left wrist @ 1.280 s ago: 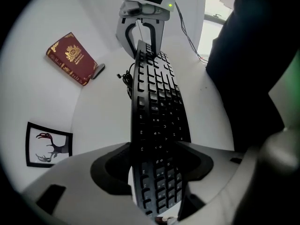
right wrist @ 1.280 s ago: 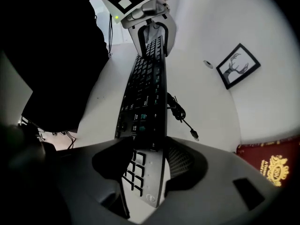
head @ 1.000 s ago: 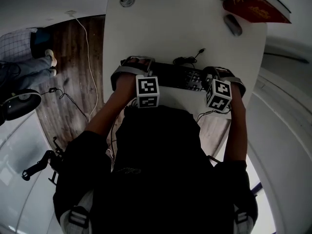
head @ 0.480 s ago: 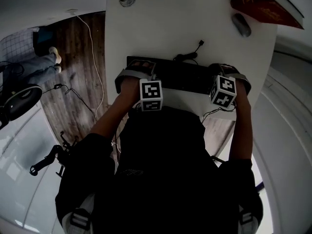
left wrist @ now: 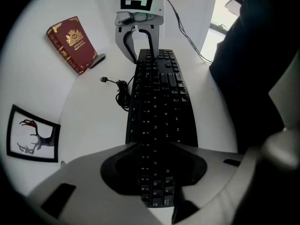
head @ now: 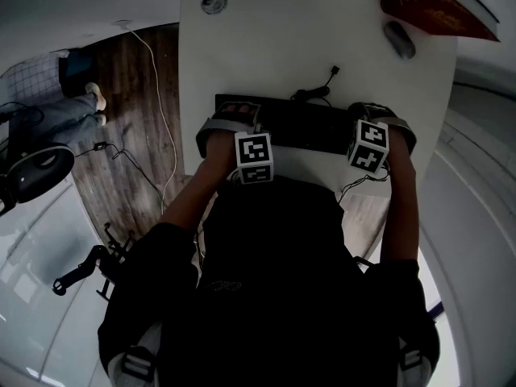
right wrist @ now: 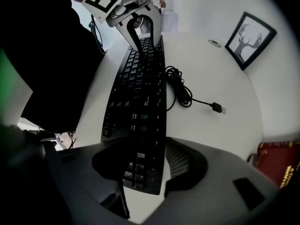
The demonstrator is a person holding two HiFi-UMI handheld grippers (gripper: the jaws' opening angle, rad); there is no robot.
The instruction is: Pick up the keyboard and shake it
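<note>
Red book (head: 435, 6), mouse (head: 399, 39), deer picture (left wrist: 33, 134) on table (head: 282, 47).

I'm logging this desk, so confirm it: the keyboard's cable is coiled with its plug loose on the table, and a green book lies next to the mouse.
Not quite: the book is red, not green, as the left gripper view shows. The rest holds: the keyboard's cable is coiled, its plug loose on the table, and the book lies next to the mouse.
</note>
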